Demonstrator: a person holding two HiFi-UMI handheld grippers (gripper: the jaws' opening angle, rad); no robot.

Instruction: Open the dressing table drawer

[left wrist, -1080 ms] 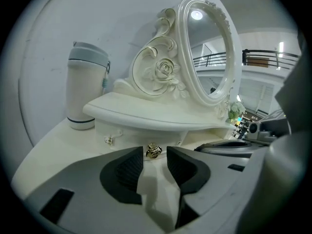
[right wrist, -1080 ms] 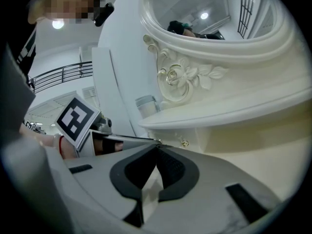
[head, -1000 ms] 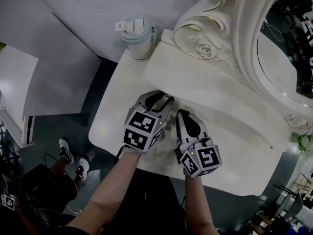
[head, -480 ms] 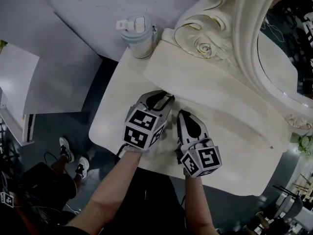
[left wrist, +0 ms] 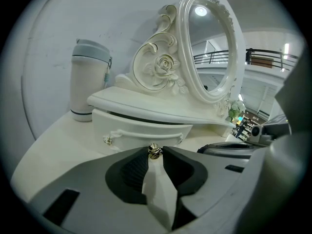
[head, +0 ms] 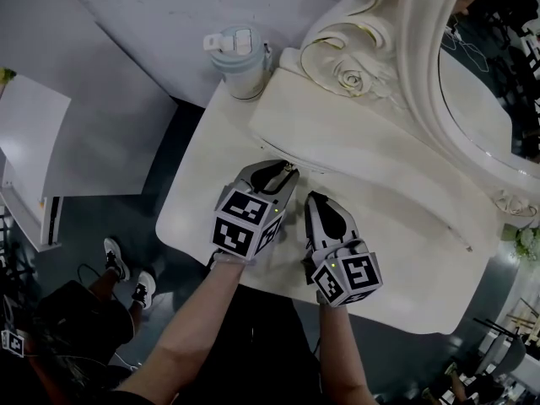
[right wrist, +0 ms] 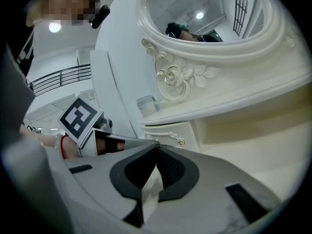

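A small cream dressing table with an oval mirror [left wrist: 209, 48] stands on the white tabletop [head: 194, 201]. Its drawer [left wrist: 141, 129] sits under the shelf [head: 363, 163] with a dark gap showing above the drawer front. My left gripper [head: 288, 170] reaches the drawer front, its jaw tips closed round a small brass knob [left wrist: 155, 150] at the middle of the handle. My right gripper [head: 314, 197] rests just to the right of it, pointing at the dresser. Its jaws [right wrist: 156, 146] are shut with nothing between them. The drawer [right wrist: 168, 129] also shows ahead in the right gripper view.
A pale blue lidded tumbler [head: 238, 62] stands at the dresser's left end, also the tumbler [left wrist: 87, 82] in the left gripper view. A grey wall lies behind. The tabletop's front edge is close to my wrists. Someone's feet [head: 126, 270] are on the dark floor at left.
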